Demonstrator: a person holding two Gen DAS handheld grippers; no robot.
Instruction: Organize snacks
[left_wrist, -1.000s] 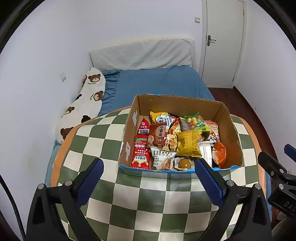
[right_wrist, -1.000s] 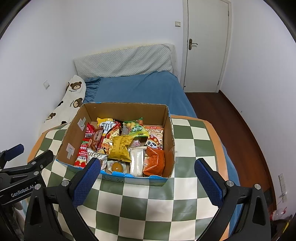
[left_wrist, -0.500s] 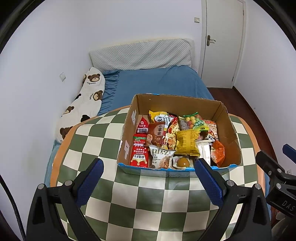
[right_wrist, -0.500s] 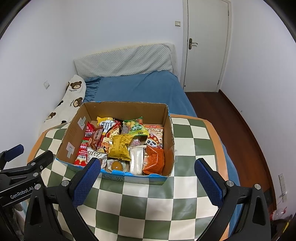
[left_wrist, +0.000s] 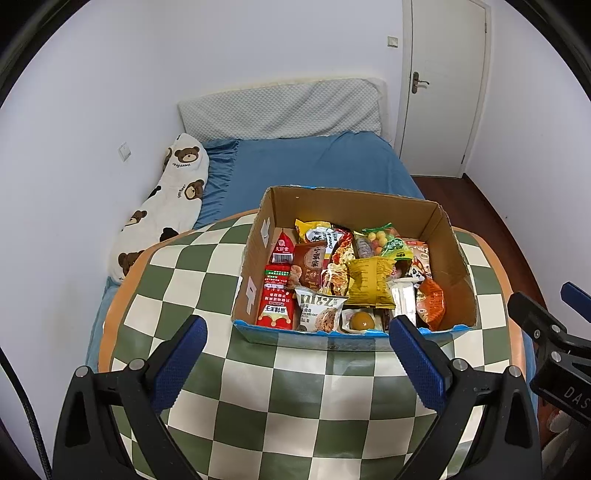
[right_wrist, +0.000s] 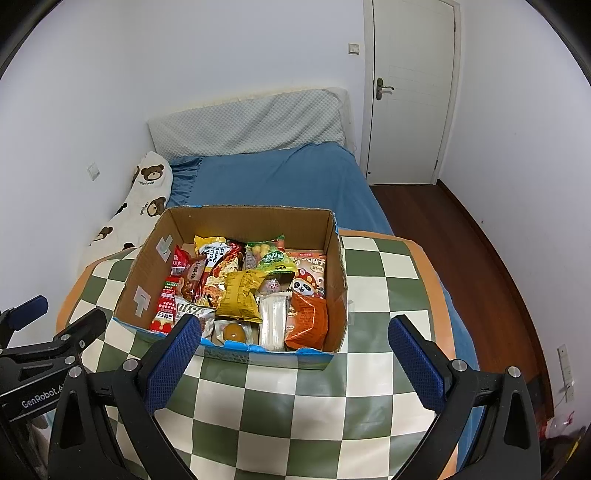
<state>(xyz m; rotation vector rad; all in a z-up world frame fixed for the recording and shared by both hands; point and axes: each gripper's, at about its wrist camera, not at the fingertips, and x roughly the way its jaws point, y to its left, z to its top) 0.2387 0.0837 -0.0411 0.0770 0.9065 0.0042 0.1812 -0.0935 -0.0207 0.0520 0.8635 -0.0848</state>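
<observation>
One cardboard box (left_wrist: 448, 254), one table (left_wrist: 303, 398), two tongs, over a dozen snack packets (left_wrist: 369, 284)

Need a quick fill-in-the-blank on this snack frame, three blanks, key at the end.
1. The snacks sit inside a brown ____ box.
2. The box rests on a table covered in a green-and-white ____ pattern.
3. Both the left gripper and the right gripper have their jaws ____ and hold nothing.

Missing words: cardboard; checkered; open
</observation>
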